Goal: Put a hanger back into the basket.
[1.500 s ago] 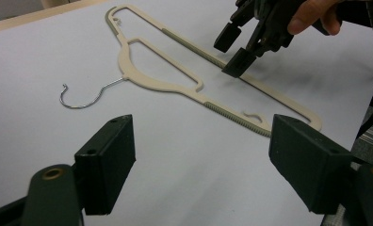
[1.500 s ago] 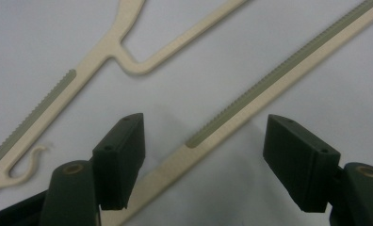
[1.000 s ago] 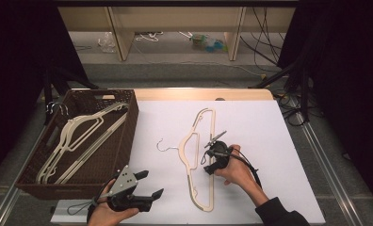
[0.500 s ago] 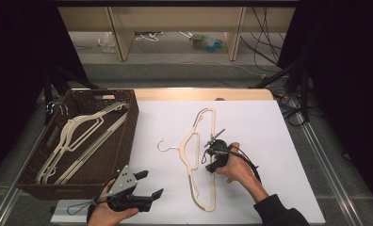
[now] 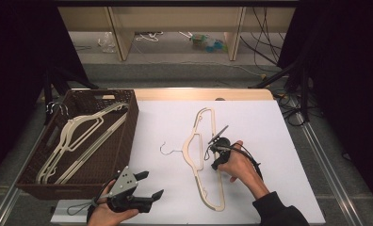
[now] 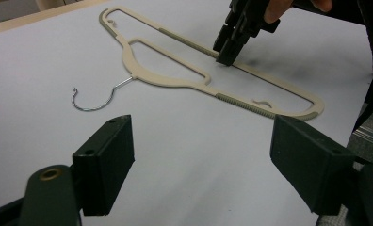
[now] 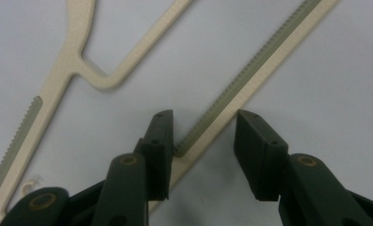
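Right gripper [image 7: 201, 134] — jaws just closing, spread astride the cream plastic hanger's [image 5: 198, 146] ribbed bar — prepares the pinch; left gripper [image 5: 149, 186], at seven o'clock, stands spread.

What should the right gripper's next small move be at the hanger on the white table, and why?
Probably finish closing on the bar. The right gripper straddles the bottom bar of the hanger, which lies flat on the table; its jaws have just been closing, yet a gap remains on one side. The left gripper hangs open, apart.
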`<state>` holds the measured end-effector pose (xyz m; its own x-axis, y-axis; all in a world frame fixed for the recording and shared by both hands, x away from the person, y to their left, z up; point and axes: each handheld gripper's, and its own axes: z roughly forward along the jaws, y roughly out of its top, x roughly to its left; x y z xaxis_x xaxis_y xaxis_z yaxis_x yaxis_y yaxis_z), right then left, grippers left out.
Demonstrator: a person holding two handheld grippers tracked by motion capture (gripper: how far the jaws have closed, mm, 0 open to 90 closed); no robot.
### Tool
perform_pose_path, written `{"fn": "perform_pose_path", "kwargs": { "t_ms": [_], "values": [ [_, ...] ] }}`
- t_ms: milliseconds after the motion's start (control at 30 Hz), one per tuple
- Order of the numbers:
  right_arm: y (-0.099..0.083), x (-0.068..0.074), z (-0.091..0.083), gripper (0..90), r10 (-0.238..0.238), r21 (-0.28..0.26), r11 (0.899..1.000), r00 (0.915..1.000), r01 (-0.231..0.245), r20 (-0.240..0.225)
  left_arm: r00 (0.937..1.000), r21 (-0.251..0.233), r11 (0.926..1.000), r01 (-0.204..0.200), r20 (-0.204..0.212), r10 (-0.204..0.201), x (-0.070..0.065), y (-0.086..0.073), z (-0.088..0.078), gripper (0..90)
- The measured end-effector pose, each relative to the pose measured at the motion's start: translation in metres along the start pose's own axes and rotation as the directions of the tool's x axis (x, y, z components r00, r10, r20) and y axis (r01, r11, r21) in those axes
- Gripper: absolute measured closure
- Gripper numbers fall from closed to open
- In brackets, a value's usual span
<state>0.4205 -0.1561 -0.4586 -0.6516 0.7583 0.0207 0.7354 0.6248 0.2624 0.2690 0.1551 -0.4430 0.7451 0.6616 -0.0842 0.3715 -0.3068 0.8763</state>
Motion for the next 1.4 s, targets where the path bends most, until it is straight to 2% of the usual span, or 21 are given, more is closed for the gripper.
{"fn": "perform_pose_path", "kwargs": {
  "t_ms": [33,133,267,367,500,533,633,767,800,833,867,900,967,1033,1100,1133,1167,1200,1267,1300,1400],
  "values": [
    [0.000,0.001,0.001,47.6,-0.022,0.005,1.000,0.9997,0.022,-0.006,1.0000,0.001,1.0000,-0.008,0.002,0.008,0.000,0.000,0.000,22.4],
    [0.001,0.006,0.001,47.6,-0.030,0.031,0.999,0.9996,0.030,0.001,0.9999,0.002,1.0000,-0.006,0.009,0.006,0.001,0.000,0.001,22.5],
    [0.001,0.010,0.001,53.1,-0.075,0.050,0.996,0.9968,0.073,0.027,0.9999,0.006,0.9999,-0.010,0.004,0.010,0.000,0.000,0.000,23.2],
    [0.001,0.008,0.000,56.0,-0.105,0.063,0.993,0.9944,0.104,0.015,1.0000,0.005,1.0000,-0.007,0.000,0.007,0.000,0.000,-0.001,23.1],
    [0.000,0.007,-0.003,62.9,-0.109,0.101,0.989,0.9940,0.109,-0.011,1.0000,0.000,1.0000,-0.003,0.006,0.003,0.000,0.000,-0.001,23.2],
    [-0.001,0.004,-0.003,65.0,-0.151,0.100,0.983,0.9884,0.152,-0.011,1.0000,-0.002,1.0000,-0.002,0.008,0.002,0.000,0.000,-0.001,23.2],
    [-0.003,0.001,-0.005,71.0,-0.196,0.123,0.972,0.9801,0.199,-0.033,0.9999,-0.001,1.0000,-0.007,0.010,0.007,0.000,0.000,-0.001,23.6],
    [-0.005,-0.002,-0.007,76.0,-0.274,0.141,0.950,0.9598,0.280,-0.060,0.9998,0.000,0.9999,-0.013,0.012,0.013,0.000,0.000,-0.001,24.1],
    [-0.006,-0.004,-0.007,76.9,-0.304,0.135,0.941,0.9500,0.311,-0.072,0.9998,0.000,0.9999,-0.013,0.014,0.013,0.000,0.000,-0.001,24.2],
    [-0.008,-0.006,-0.008,78.2,-0.348,0.138,0.924,0.9336,0.357,-0.085,0.9998,0.000,0.9999,-0.014,0.015,0.014,0.000,0.000,-0.001,24.3],
    [-0.008,-0.006,-0.008,78.2,-0.348,0.138,0.924,0.9336,0.357,-0.085,0.9997,0.001,0.9999,-0.016,0.016,0.016,0.000,0.000,-0.001,24.3],
    [-0.009,-0.008,-0.008,78.9,-0.378,0.140,0.911,0.9210,0.388,-0.095,0.9998,0.005,0.9999,-0.016,0.009,0.016,-0.001,0.000,-0.001,24.4],
    [-0.011,-0.009,-0.009,79.3,-0.379,0.148,0.908,0.9192,0.392,-0.107,0.9996,0.009,0.9996,-0.025,0.015,0.025,0.000,0.000,0.001,24.4],
    [-0.011,-0.009,-0.009,79.2,-0.381,0.152,0.908,0.9202,0.391,-0.091,0.9994,0.015,0.9994,-0.031,0.012,0.031,-0.001,0.000,0.002,24.5],
    [-0.010,-0.010,-0.009,78.6,-0.391,0.158,0.902,0.9160,0.401,-0.089,0.9993,0.019,0.9992,-0.035,0.015,0.035,-0.002,0.000,0.004,24.6],
    [-0.011,-0.009,-0.009,78.2,-0.363,0.148,0.915,0.9261,0.375,-0.103,0.9990,0.025,0.9989,-0.040,0.022,0.040,-0.001,0.000,0.005,24.6],
    [-0.011,-0.009,-0.009,76.5,-0.364,0.141,0.916,0.9262,0.375,-0.100,0.9990,0.031,0.9987,-0.042,0.020,0.041,-0.002,0.000,0.006,24.7],
    [-0.011,-0.007,-0.009,75.1,-0.344,0.136,0.925,0.9344,0.354,-0.092,0.9985,0.036,0.9981,-0.050,0.024,0.049,-0.002,0.001,0.008,24.8],
    [-0.009,-0.005,-0.008,75.2,-0.339,0.144,0.927,0.9378,0.346,-0.076,0.9979,0.034,0.9976,-0.060,0.028,0.059,-0.003,0.001,0.012,24.9],
    [-0.008,-0.003,-0.008,75.8,-0.373,0.153,0.913,0.9259,0.378,-0.061,0.9969,0.049,0.9959,-0.076,0.023,0.075,-0.003,0.001,0.014,25.1],
    [-0.006,-0.001,-0.007,79.3,-0.416,0.166,0.894,0.9083,0.417,-0.040,0.9938,0.075,0.9912,-0.109,0.030,0.107,-0.001,0.002,0.021,25.6]
  ]
}}
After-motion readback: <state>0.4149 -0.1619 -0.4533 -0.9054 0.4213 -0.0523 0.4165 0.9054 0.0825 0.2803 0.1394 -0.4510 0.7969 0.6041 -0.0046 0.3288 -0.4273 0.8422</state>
